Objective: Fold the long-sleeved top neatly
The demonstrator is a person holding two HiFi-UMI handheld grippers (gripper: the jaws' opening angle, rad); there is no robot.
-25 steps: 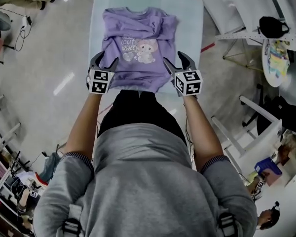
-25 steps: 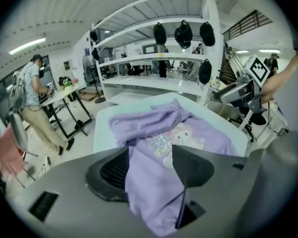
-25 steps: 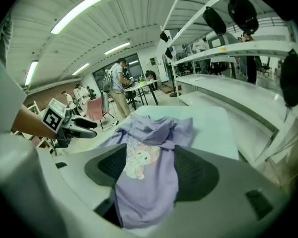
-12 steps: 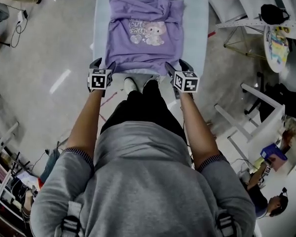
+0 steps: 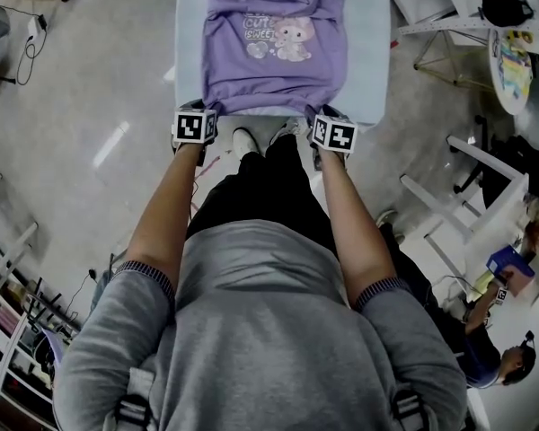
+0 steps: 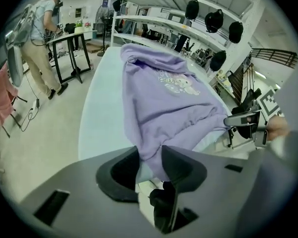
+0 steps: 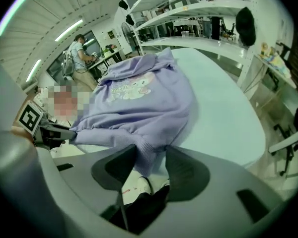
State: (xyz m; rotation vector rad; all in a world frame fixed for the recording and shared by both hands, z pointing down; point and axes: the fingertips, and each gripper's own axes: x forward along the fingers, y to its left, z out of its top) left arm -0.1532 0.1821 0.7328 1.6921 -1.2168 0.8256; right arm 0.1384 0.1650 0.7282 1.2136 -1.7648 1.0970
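Note:
A purple long-sleeved top (image 5: 274,52) with a cartoon print lies flat on the pale blue table (image 5: 187,43), sleeves folded in. My left gripper (image 5: 195,108) is at the near left hem corner, my right gripper (image 5: 326,113) at the near right one. In the left gripper view the hem (image 6: 150,148) hangs between the jaws of the left gripper (image 6: 150,156), which have just been closing; a gap still shows beside the cloth. In the right gripper view the ribbed hem (image 7: 146,155) sits between the likewise closing jaws of the right gripper (image 7: 151,158).
The person's shoes (image 5: 242,140) stand right at the table's near edge. White frames and a chair (image 5: 449,196) stand to the right. Shelves with dark hanging items (image 6: 213,19) run behind the table, and another person (image 6: 42,29) stands at a desk far left.
Both grippers have dropped from above the top's lower part to its near hem corners at the table edge. Their jaws have narrowed around the hem.

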